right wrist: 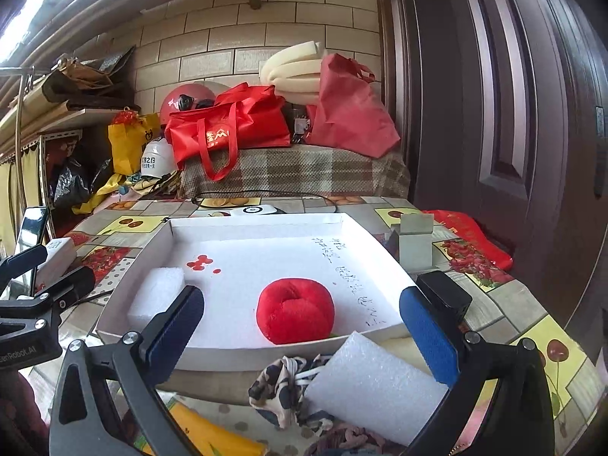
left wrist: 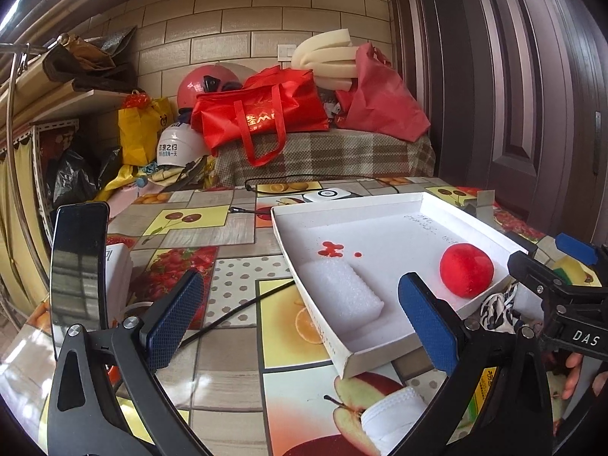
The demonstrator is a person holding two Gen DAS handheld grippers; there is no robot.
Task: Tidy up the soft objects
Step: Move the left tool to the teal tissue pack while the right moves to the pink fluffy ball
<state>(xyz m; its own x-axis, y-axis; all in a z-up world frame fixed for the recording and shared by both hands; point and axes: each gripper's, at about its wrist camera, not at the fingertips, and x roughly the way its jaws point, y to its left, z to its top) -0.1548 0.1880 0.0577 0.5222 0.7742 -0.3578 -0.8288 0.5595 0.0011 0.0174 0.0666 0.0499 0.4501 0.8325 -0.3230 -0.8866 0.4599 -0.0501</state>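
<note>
The surface [right wrist: 505, 326], covered in a fruit-patterned patchwork cloth, carries a shallow white cardboard tray [right wrist: 262, 224] that already holds two soft things: a round red plush cushion shaped like an apple [right wrist: 294, 313] near the front wall and a white foam block [right wrist: 155, 298] in the left corner. Outside the tray, just in front of its near wall, lie a second white foam block [right wrist: 374, 387] and, touching it on the left, a crumpled patterned cloth pouch with a white drawstring [right wrist: 283, 389]; a yellow sponge [right wrist: 205, 433] sits lower left of these. The right claw [right wrist: 302, 326] hangs above this group with its blue-padded fingers spread wide and nothing between them. The left claw [left wrist: 302, 317] is likewise spread and empty, poised over the tray's left wall, with a white ribbed fabric piece [left wrist: 395, 420] below it on the cloth. The sorting looks partly done, with gathering the remaining loose pieces the step in hand. The next move probably calls for the right claw to drop onto the outside foam block, squeeze it gently, lift it over the tray wall and set it down inside.
</note>
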